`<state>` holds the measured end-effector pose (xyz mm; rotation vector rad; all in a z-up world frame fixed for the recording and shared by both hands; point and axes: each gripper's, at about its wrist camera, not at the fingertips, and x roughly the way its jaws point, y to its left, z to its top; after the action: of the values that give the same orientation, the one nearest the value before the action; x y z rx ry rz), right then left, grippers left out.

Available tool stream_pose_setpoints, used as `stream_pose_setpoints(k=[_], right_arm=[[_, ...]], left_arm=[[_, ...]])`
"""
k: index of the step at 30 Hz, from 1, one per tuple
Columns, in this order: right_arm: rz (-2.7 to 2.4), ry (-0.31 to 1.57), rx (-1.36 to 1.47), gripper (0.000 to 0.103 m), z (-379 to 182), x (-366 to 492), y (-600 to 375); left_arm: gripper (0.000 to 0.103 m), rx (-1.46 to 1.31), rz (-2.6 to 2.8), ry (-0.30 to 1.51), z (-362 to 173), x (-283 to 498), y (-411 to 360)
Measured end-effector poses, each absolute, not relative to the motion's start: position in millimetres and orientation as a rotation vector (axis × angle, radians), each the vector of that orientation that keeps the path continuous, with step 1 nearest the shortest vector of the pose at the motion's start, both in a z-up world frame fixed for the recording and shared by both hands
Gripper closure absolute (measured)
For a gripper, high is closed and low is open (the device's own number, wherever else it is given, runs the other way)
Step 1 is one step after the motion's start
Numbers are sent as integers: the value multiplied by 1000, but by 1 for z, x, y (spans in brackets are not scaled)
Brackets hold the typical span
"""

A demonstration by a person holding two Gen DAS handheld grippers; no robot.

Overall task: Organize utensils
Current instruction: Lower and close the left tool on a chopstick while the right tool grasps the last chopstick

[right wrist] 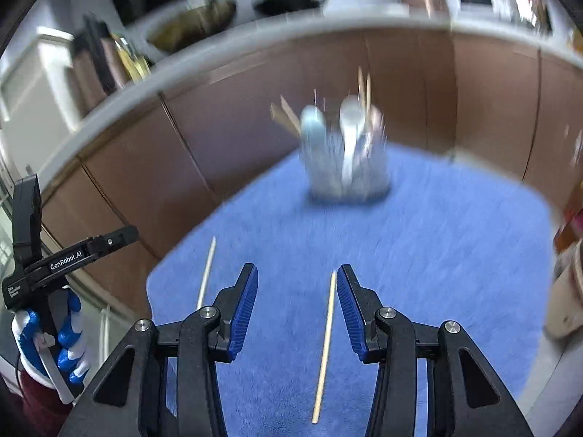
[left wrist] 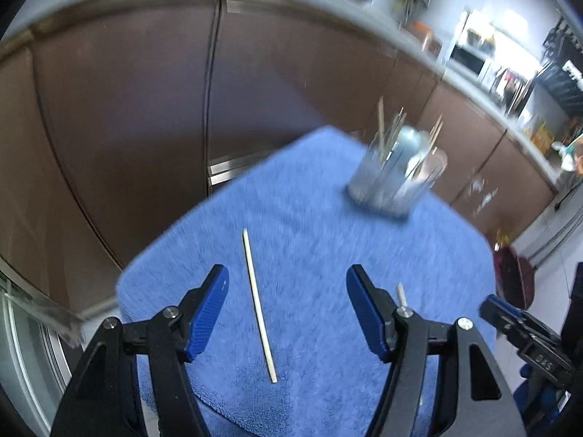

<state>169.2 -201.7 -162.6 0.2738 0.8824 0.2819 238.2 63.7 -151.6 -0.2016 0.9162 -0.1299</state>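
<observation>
Both claws were open, empty: left claw [left wrist: 287, 309] over one chopstick [left wrist: 258, 304], right claw [right wrist: 297, 307] over another chopstick [right wrist: 325, 346]. Both lay loose on blue towel [right wrist: 455, 255]. Beyond, holder [right wrist: 344, 167] already held most utensils; two were left.

Two chopsticks [right wrist: 325, 346] [right wrist: 206, 273] on towel [right wrist: 455, 255], utensil holder [right wrist: 346, 167] behind them

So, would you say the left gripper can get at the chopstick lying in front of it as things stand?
Probably yes. The left gripper is open, and the chopstick lies flat on the blue towel between its fingers with nothing over it. The utensil holder stands farther back.
</observation>
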Motion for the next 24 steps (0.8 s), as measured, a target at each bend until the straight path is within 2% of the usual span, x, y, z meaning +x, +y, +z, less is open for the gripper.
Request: stream_pose_setpoints(k=[4,11,12,14,16,20,24], right_arm=[[283,1017,280,60,-204,203,-197],[286,1144,251,69,-240,239,-189],[282,1156,248,69,-244,241,-189],[274,1175,243,72,-252,247,-191],[271,1190,238,75,-256,250,-192],[275,1220,228,79,-263,256,-192],[283,1251,235,84,-272,266,-191]], left_arm=[[38,-221,-113,1003,-181,268,73],[40,-218,-105,1100,-214,307,79],[43,-220,-108,1116,-219,312,78],[63,-230,-110,1154,-228,321,78],[71,-243,-103,1197,-238,329,79],[81,-251,-82,1260,-254,345,77],[86,-244,-38,1321,-267,358,74]])
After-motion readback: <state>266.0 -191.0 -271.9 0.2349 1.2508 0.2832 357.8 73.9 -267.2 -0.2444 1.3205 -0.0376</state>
